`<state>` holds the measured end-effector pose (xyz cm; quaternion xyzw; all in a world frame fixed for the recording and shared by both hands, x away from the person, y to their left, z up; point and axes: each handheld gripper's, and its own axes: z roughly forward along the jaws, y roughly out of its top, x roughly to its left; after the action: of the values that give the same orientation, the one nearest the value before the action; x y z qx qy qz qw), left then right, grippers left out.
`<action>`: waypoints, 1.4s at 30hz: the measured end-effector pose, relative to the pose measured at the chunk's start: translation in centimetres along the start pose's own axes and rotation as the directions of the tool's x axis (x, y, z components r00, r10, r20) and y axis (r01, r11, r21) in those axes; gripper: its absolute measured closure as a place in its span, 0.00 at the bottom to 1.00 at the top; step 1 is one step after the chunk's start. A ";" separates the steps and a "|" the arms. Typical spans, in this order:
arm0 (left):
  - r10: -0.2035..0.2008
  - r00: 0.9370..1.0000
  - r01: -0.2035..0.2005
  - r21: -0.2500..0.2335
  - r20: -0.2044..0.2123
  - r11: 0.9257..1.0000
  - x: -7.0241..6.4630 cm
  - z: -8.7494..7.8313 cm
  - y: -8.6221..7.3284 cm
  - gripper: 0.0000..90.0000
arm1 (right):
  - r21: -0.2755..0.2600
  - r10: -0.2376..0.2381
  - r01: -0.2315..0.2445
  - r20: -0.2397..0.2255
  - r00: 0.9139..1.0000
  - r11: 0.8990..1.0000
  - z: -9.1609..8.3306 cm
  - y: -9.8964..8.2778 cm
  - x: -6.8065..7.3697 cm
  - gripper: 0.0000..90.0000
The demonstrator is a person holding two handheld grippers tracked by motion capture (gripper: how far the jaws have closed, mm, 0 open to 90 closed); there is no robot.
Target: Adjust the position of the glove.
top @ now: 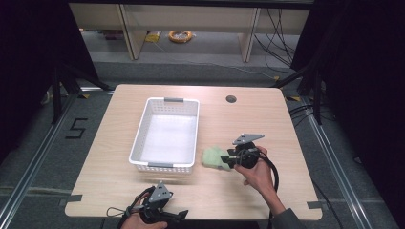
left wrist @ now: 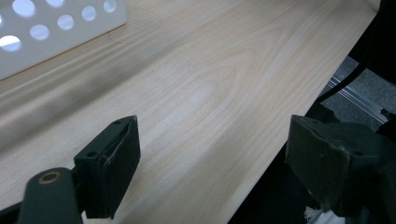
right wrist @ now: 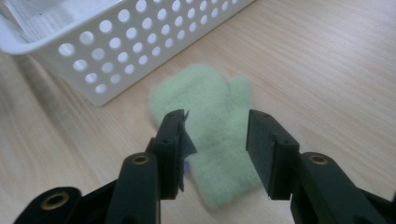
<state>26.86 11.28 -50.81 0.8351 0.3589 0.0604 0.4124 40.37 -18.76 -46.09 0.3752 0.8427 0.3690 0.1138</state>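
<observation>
Green fleece mitten: lies flat on table, just beside white perforated basket; cuff end cut off by right gripper, whose jaws straddle it, parted, pads not pressing. Left gripper: jaws wide apart, nothing between, at near table edge. Surface: pale wood-grain. Room: dark surround, grey floor, cables, shelving behind.
</observation>
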 end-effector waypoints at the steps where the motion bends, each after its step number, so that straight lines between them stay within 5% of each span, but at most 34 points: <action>1: 0.000 1.000 0.000 0.000 0.000 1.000 0.0 0.0 0.0 0.19 | 0.006 -0.001 0.001 0.003 1.000 1.000 0.4 0.2 0.0 0.66; 18: -0.010 1.000 0.010 0.007 -0.004 1.000 0.0 -0.1 0.0 0.19 | 0.128 0.020 -0.019 -0.006 1.000 0.992 4.2 0.8 -0.4 0.66; 21: -0.008 1.000 0.008 0.008 -0.006 1.000 0.1 -0.1 0.0 0.19 | 0.122 0.015 -0.016 0.011 1.000 0.992 4.8 0.4 -0.3 0.72; 25: -0.005 1.000 0.005 0.010 -0.010 1.000 0.1 -0.1 0.0 0.19 | 0.118 -0.040 0.041 -0.008 0.999 0.992 4.8 0.2 -0.6 0.89; 27: -0.004 1.000 0.004 0.010 -0.009 1.000 0.1 -0.1 0.0 0.19 | 0.109 -0.029 0.032 -0.024 0.999 0.993 4.9 0.0 -0.6 0.92; 35: 0.001 1.000 -0.001 -0.009 0.001 1.000 0.1 -0.2 0.1 0.19 | 0.056 -0.042 0.046 -0.069 0.997 0.997 3.5 0.4 -0.5 0.96; 42: 0.010 1.000 -0.010 0.001 -0.002 1.000 0.2 -0.3 0.1 0.19 | 0.001 -0.092 0.093 -0.119 0.989 0.996 0.4 0.9 0.6 0.96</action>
<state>26.98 11.61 -50.54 0.8372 0.3550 0.0631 0.4112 40.63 -17.72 -45.64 0.3133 0.8656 0.3824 0.0792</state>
